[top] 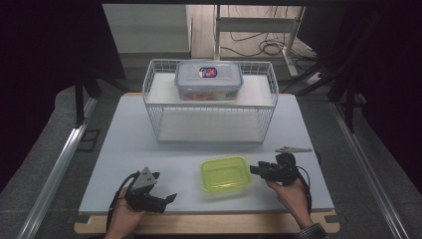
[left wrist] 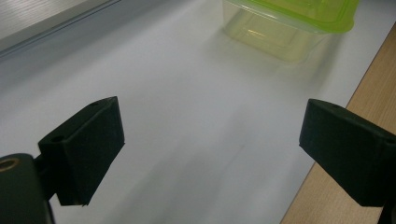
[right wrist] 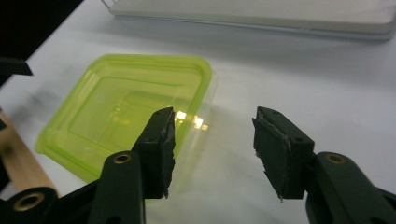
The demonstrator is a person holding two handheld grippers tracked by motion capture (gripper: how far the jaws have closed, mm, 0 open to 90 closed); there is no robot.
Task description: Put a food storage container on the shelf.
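Your green-lidded container sits in front of the wire basket – its far edge cut off in the left gripper view. Your right gripper, jaws apart on nothing, hovers just beside it; your left gripper is spread wide – well apart

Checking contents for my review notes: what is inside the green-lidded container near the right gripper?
Through the translucent lid, the green-lidded container looks empty in the high view and the right gripper view; glare on the lid hides part of its floor.
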